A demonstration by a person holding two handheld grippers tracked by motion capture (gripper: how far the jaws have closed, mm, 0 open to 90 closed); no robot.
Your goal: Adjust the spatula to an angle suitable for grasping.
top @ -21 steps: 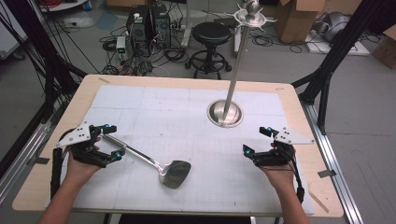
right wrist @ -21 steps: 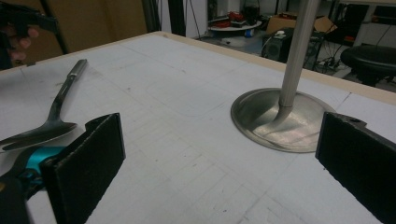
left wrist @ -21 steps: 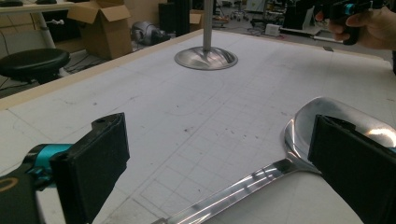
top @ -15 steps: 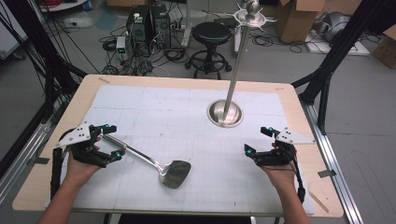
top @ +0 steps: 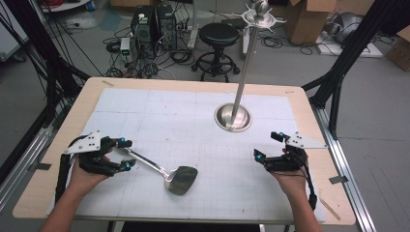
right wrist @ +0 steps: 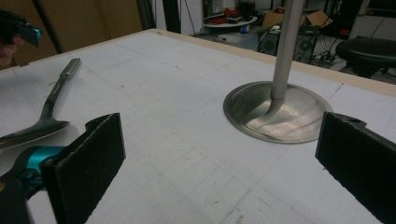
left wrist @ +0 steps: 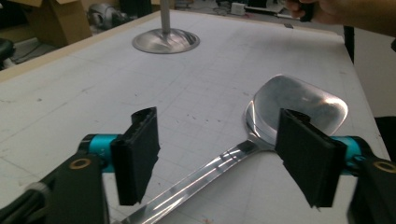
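Fingers [left wrist: 140, 158] of both grippers stand apart, the left still straddling the unmoved spatula [top: 167, 172] handle.

Left tongs [top: 124, 153] a touch nearer the handle of the shiny metal spatula [top: 164, 173] on the desk, jaws apart either side of it, right tongs [top: 267, 146] barely shifted

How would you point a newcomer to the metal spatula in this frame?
Start at the white gridded mat on the wooden table. Near its front edge lies the spatula, its handle running between the left gripper's open jaws. It lies flat with a broad shiny blade, unlike the upright pole stand.
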